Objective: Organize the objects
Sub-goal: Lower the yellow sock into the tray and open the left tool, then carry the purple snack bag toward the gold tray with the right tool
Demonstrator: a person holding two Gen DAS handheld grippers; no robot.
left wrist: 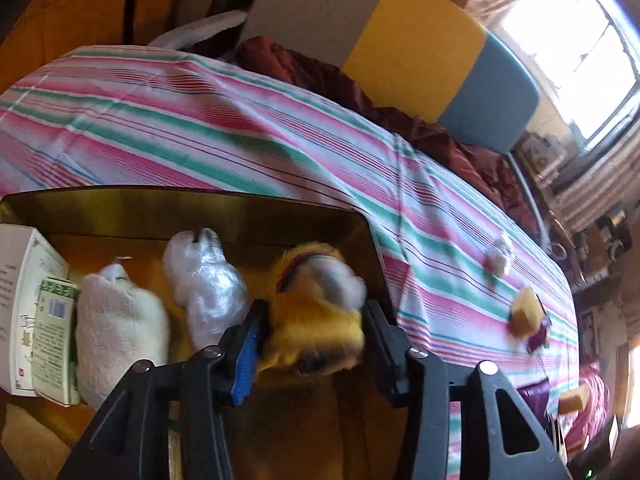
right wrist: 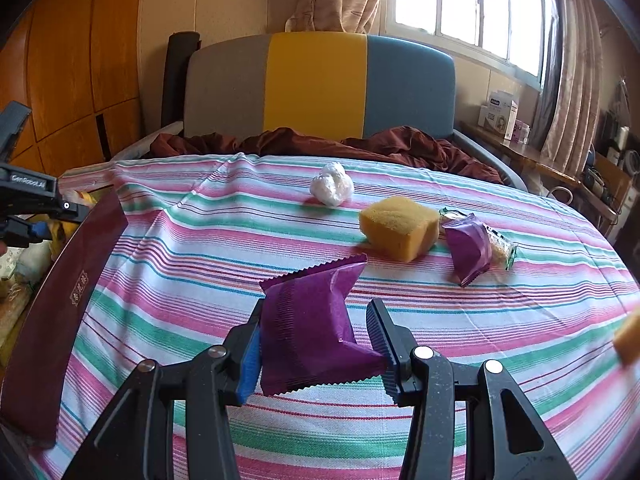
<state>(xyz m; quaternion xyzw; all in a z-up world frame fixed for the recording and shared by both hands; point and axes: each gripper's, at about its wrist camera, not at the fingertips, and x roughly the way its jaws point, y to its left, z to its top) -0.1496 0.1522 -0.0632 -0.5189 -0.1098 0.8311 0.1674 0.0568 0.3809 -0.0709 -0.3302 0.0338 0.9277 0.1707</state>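
Box (left wrist: pixel 180 208): holds cartons, cloth bag, plastic bag. Left gripper (left wrist: pixel 316 336) over box, jaws parted around plush toy (left wrist: pixel 316 312). Right gripper (right wrist: pixel 316 344) beside box, clamping purple packet (right wrist: pixel 308 328). Outside box: sponge (right wrist: pixel 398 226), wad, second packet.

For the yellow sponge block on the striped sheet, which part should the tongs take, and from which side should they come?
Grip the yellow sponge block across its two upright side faces, coming from above and the near side. It lies flat with a broad top, and its left side is free. The small purple packet sits close on its right, so keep that finger tight to the sponge.
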